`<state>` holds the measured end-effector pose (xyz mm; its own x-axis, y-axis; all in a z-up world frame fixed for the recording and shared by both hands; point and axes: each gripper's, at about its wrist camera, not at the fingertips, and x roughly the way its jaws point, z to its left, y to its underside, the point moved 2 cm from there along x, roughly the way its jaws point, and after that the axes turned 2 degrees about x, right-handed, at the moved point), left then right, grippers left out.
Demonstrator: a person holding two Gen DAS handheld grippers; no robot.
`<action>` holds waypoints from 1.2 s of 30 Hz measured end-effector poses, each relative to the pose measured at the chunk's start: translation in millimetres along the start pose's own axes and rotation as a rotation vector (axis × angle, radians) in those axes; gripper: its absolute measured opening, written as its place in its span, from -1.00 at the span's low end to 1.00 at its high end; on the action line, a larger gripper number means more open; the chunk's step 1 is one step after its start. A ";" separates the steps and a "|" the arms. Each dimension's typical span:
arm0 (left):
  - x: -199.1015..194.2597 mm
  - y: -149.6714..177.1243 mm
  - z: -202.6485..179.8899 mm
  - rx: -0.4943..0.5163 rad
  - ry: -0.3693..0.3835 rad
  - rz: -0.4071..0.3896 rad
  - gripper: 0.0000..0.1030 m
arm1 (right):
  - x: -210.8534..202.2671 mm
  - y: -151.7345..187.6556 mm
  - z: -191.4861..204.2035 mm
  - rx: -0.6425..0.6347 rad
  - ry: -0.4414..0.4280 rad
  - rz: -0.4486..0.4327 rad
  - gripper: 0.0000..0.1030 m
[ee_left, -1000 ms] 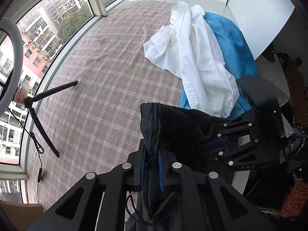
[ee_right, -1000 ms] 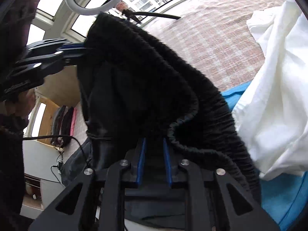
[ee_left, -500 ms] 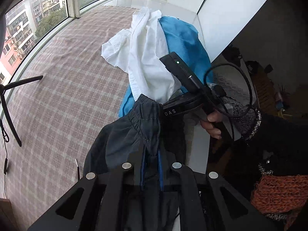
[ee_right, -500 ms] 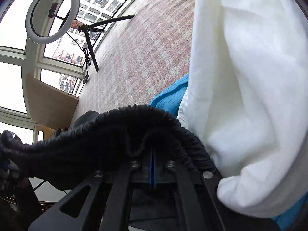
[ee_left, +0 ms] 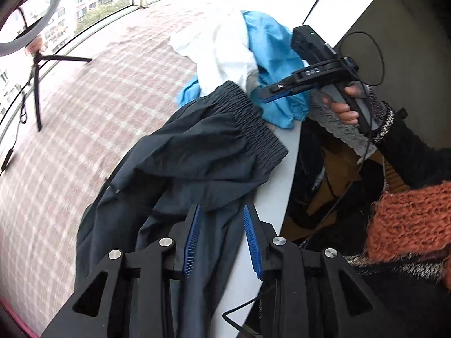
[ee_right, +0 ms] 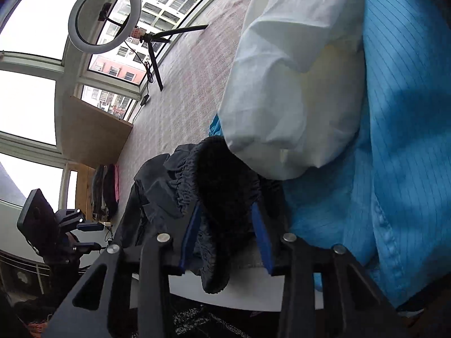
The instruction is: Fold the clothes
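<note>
Your left gripper [ee_left: 222,222] has its two blue pads [ee_left: 192,239] wide apart. It is not pinching anything. The dark pants [ee_left: 191,163] lie right under it and in front of it, spread on the checked cloth [ee_left: 93,112] that covers the table. The stretchy waistband [ee_left: 253,118] is at the far end of the pants, close to the white table edge [ee_left: 282,174]. One part of the pants runs down between your open fingers toward the camera.

Your right gripper [ee_right: 227,211] is open too, with its blue pads [ee_right: 260,233] far apart. The bunched waistband of the pants sits in the gap between them, but the pads are not squeezing it. In the left wrist view you can see the right gripper pointing at the waistband corner, with your hand [ee_left: 345,109] around its grey handle.

Just past the pants is a pile of two more clothes. A white shirt [ee_right: 293,84] lies on top of a blue shirt [ee_right: 394,140]. The white shirt hangs over the waistband end of the pants in the right wrist view, and the blue shirt is beside it on the right.

Far across the cloth, by the window, stands a ring light [ee_right: 104,17] on a small black tripod [ee_right: 155,53].
</note>
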<state>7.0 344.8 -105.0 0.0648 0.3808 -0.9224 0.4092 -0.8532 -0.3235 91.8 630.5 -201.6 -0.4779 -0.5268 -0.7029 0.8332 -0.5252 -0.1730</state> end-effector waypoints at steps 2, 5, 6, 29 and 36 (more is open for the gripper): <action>-2.4 45.1 23.4 -0.118 -0.063 0.035 -0.41 | 14.6 13.3 18.8 -0.090 0.044 0.033 0.20; 6.0 110.1 43.9 -0.254 -0.130 0.102 -0.41 | 42.2 23.1 38.3 -0.206 0.110 0.080 0.20; 14.3 127.1 44.5 -0.265 -0.139 0.127 -0.41 | 50.1 23.8 40.9 -0.229 0.131 0.097 0.20; 75.5 168.3 36.4 -0.129 -0.148 0.150 -0.26 | 28.3 -75.9 48.2 -0.150 0.097 0.203 -0.75; 83.2 162.8 8.8 -0.087 -0.158 0.099 -0.08 | 33.9 -46.5 44.3 -0.205 0.181 0.265 -0.10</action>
<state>71.0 234.4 -236.3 -0.0318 0.2304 -0.9726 0.4857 -0.8469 -0.2165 24.6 607.4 -186.8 -0.1969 -0.4905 -0.8489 0.9684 -0.2323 -0.0904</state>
